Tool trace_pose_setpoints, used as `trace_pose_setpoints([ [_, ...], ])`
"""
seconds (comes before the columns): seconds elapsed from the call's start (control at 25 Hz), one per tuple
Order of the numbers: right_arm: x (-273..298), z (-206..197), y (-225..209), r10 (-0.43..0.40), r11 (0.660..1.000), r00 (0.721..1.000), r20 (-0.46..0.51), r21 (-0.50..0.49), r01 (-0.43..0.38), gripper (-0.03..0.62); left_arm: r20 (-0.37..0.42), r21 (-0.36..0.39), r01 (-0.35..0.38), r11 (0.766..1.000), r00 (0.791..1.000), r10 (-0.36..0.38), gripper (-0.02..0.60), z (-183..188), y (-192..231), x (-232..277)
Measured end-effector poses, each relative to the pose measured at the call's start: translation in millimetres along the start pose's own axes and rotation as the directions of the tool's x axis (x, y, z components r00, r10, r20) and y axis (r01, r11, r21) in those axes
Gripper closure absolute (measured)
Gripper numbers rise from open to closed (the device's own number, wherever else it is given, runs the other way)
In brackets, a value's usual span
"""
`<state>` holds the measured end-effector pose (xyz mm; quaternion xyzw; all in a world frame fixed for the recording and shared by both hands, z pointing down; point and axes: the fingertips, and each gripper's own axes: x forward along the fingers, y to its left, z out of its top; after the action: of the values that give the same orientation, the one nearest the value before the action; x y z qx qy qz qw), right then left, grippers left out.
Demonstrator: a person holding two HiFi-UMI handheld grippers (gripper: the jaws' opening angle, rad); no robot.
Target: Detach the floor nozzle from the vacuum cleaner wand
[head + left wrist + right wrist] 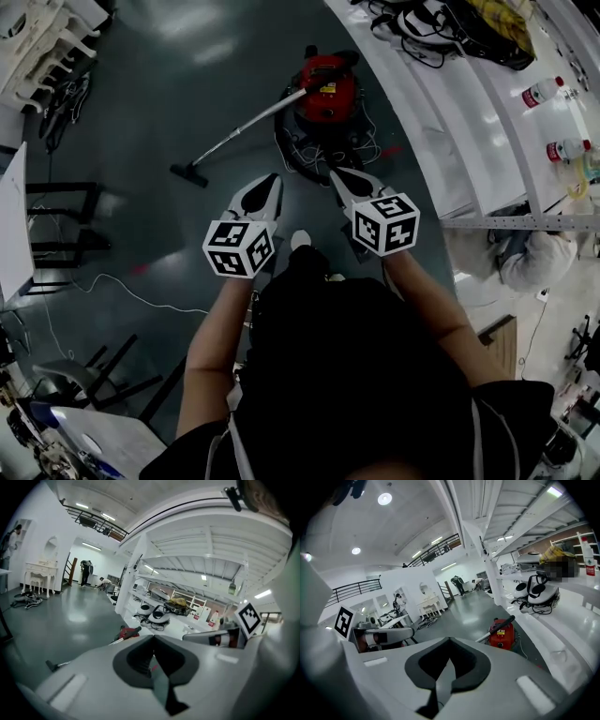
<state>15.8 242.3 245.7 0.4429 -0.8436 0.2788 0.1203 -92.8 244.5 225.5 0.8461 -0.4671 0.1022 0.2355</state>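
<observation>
Glossy grey floor [187, 84] carries the red vacuum cleaner [326, 89], which stands just beside the long white desk [450, 122]. From the cleaner the wand [248, 127] slants away to the floor nozzle [190, 174], attached at its far end and resting on the floor. The left tool [272, 180] and right tool [336, 175] hover near the cleaner, well apart from the nozzle, both clenched on nothing.

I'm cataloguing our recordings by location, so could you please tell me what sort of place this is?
Probably a large open lab or workshop hall: a glossy grey floor, long white curved benches strewn with black cables, and a black-railed mezzanine balcony.
</observation>
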Motion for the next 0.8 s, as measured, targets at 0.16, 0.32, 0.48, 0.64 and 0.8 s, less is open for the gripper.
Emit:
trace_pose_setpoints([
  [0.16,36.8,16.8,-1.9,-0.014,1.0,1.0,-0.007,0.005,0.014,0.599,-0.008,-0.049,0.033,0.998,0.999,-0.033,0.573,16.7,34.9,16.5],
  [0.32,69.1,27.1,-4.9,-0.035,0.999,0.999,-0.019,0.018,0.035,0.599,-0.006,-0.084,0.111,0.99,0.994,-0.112,0.573,30.6,55.3,34.7],
  [0.48,93.9,32.8,-7.2,-0.047,0.999,0.998,-0.029,0.016,0.047,0.599,-0.048,-0.005,0.189,0.982,0.981,-0.189,0.572,33.2,65.9,57.6],
  [0.64,106.7,31.4,-15.5,-0.067,0.998,0.996,-0.054,0.011,0.068,0.599,-0.087,0.046,0.211,0.977,0.975,-0.206,0.572,27.5,74.7,75.8],
  [0.8,119.6,35.5,-26.2,-0.077,0.997,0.995,-0.065,0.012,0.078,0.599,-0.079,0.005,0.198,0.98,0.977,-0.197,0.573,26.6,85.2,89.7],
])
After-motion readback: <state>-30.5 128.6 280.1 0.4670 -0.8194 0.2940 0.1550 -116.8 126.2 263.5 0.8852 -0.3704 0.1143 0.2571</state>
